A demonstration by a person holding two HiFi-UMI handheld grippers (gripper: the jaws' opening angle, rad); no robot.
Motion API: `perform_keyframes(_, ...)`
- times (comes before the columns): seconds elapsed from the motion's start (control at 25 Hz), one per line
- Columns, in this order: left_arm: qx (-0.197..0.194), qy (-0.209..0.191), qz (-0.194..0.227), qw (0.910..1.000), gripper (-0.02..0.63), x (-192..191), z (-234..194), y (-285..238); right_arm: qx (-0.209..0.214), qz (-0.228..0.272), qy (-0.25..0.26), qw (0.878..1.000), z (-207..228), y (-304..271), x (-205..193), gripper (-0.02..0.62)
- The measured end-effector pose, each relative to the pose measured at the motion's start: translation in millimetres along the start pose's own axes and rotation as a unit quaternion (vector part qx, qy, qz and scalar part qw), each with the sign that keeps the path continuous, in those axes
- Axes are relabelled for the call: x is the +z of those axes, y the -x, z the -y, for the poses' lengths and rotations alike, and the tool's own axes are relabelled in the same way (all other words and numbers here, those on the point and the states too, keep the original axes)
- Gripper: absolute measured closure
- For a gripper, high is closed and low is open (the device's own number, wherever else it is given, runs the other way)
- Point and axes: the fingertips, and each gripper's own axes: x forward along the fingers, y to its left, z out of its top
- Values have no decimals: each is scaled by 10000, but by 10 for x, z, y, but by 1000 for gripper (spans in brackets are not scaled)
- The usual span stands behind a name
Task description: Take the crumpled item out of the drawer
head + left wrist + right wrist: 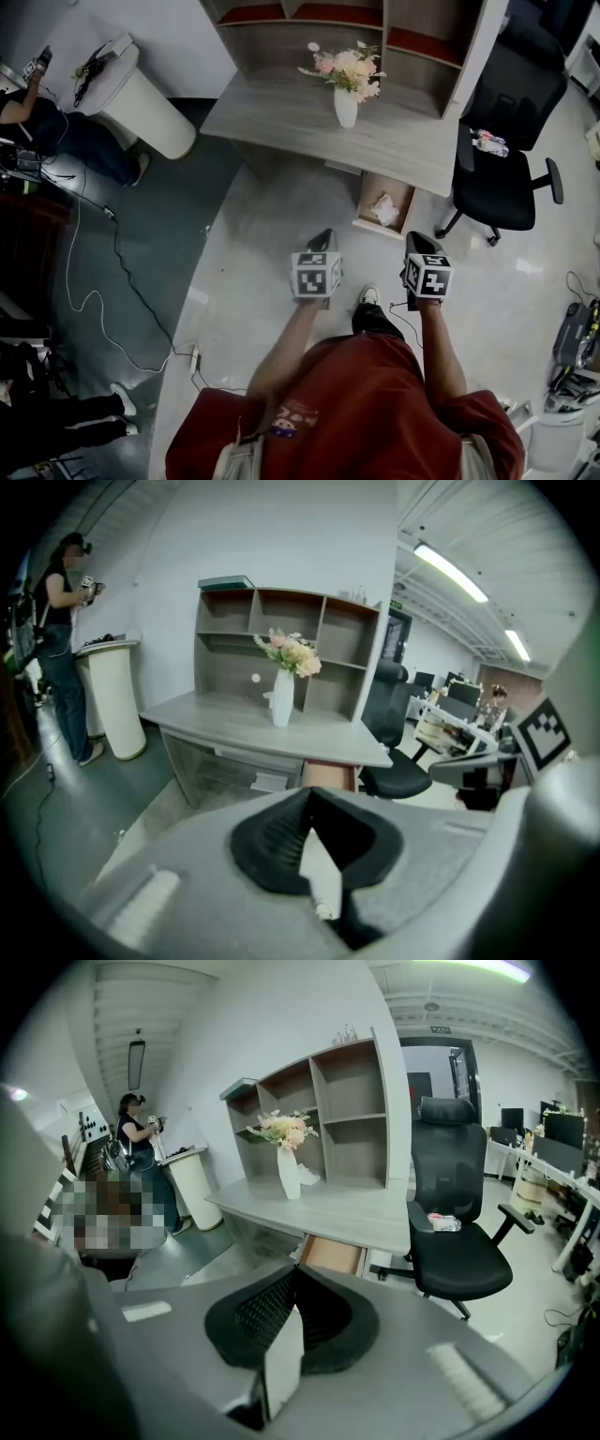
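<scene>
Two grippers hover side by side over the pale floor, short of the counter (281, 122): the left gripper (323, 236) and the right gripper (419, 240). Both have their fingers (272, 841) clenched tip to tip on nothing (the ribbed black pads meet at the front in each gripper view). The crumpled item (385, 208), a white wad, lies inside the open drawer (379, 186), which juts from under the counter's near edge, just ahead of the right gripper and apart from it. A white vase (346, 106) of flowers stands on the counter, and a black office chair (502, 178) sits right of the drawer.
</scene>
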Motion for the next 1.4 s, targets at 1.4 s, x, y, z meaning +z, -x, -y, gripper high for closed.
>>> perform_keyframes(1.4, 307, 119, -347, 9989, 609, 409, 127, -1243, 480, -385, -47, 9981, 816, -1085, 450, 594)
